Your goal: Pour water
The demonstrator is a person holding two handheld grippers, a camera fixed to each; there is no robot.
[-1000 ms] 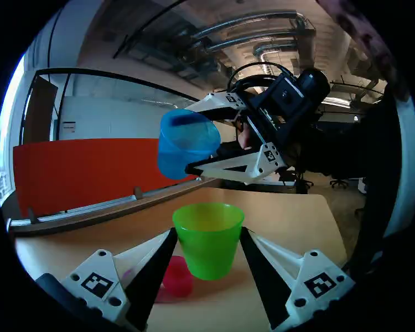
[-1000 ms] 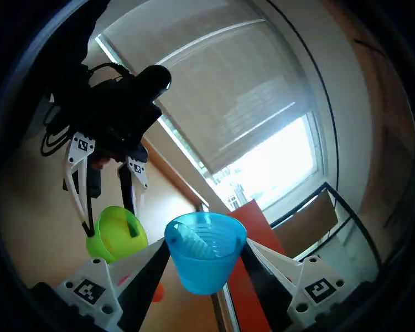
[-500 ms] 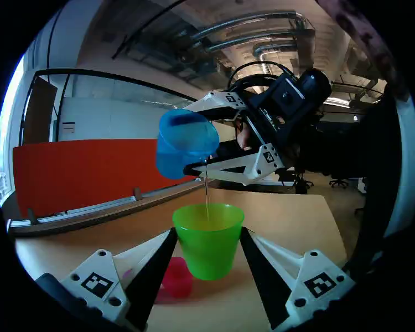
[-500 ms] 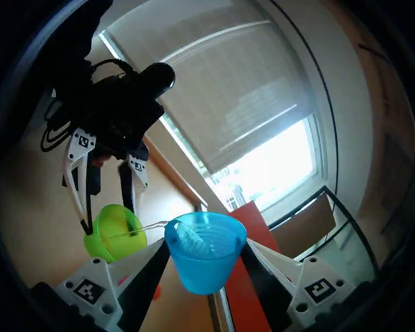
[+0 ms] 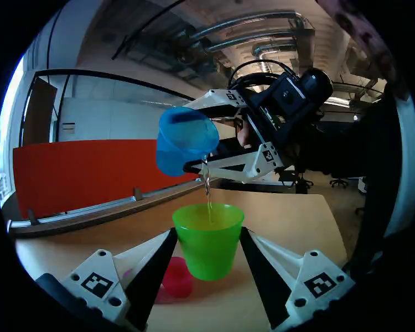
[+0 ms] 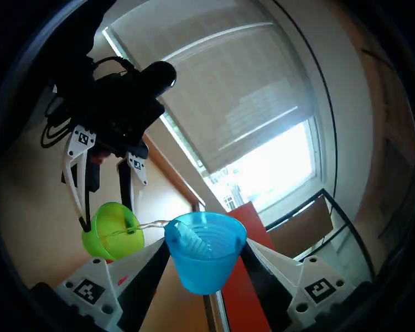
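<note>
Blue cup (image 5: pixel 185 141), tilted, gripped by jaws of my right gripper (image 6: pixel 206 243); thin water stream (image 5: pixel 207 191) falls into green cup (image 5: pixel 208 249) near on bench (image 5: pixel 296 221), clamped in my left gripper (image 5: pixel 207 232). Pour underway; finishing, righting cup left.

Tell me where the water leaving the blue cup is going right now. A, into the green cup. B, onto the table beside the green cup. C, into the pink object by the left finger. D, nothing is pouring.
A: a thin stream of water falls from the lip of the tilted blue cup, held by the right gripper, straight into the green cup.
</note>
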